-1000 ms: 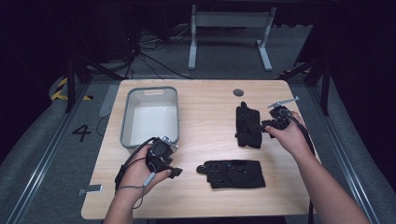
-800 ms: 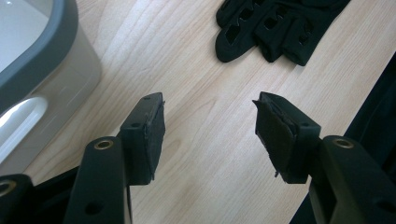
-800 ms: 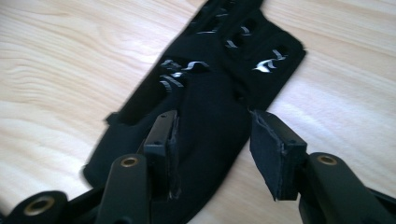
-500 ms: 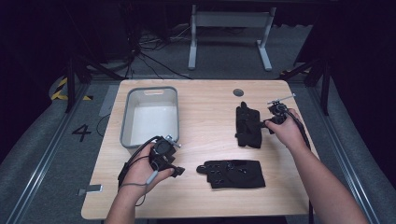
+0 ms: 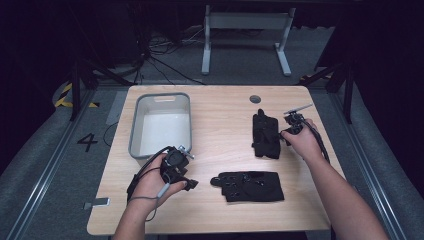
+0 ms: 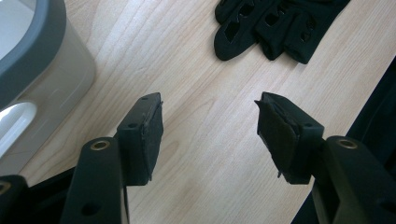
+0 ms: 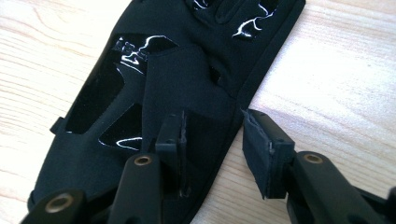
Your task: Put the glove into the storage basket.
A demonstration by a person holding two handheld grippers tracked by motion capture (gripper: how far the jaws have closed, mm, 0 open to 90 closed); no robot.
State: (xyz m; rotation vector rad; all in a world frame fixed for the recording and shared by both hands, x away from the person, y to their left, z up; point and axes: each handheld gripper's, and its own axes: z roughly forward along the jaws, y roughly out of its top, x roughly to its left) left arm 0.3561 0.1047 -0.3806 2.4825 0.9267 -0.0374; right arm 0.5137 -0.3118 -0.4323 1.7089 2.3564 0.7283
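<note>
Gloves, black fabric with glossy patches: two on the light wooden tabletop [image 5: 220, 125]. One glove [image 5: 265, 135] lies lengthwise on the right half of the table, fingers pointing away from the person; the second glove [image 5: 248, 186] lies crosswise near the front edge, a little right of centre. The two are near each other but apart. One grey rectangular plastic bin [image 5: 161, 125] stands on the left half, its inside pale. One small round dark disc [image 5: 255, 99] sits in the tabletop near the far edge. Two hand-held grippers. Left gripper [image 5: 186, 176], held in the left hand [image 5: 152, 182], is low over the table just in front of the bin's near corner; in the left gripper view its jaws stand wide apart over bare wood with nothing between them, the bin's rounded corner [image 6: 42, 74] to their left and the fingertips of the crosswise glove [image 6: 275, 25] ahead. Right gripper [image 5: 286, 134], held in the right hand [image 5: 300, 142], is at the right edge of the lengthwise glove. In the right gripper view its jaws are parted and straddle that glove's edge [image 7: 163, 84]: one jaw over the fabric, the other over wood beside the hem, not clamped. One "4" marking [image 5: 88, 142] on the floor left of the table.
</note>
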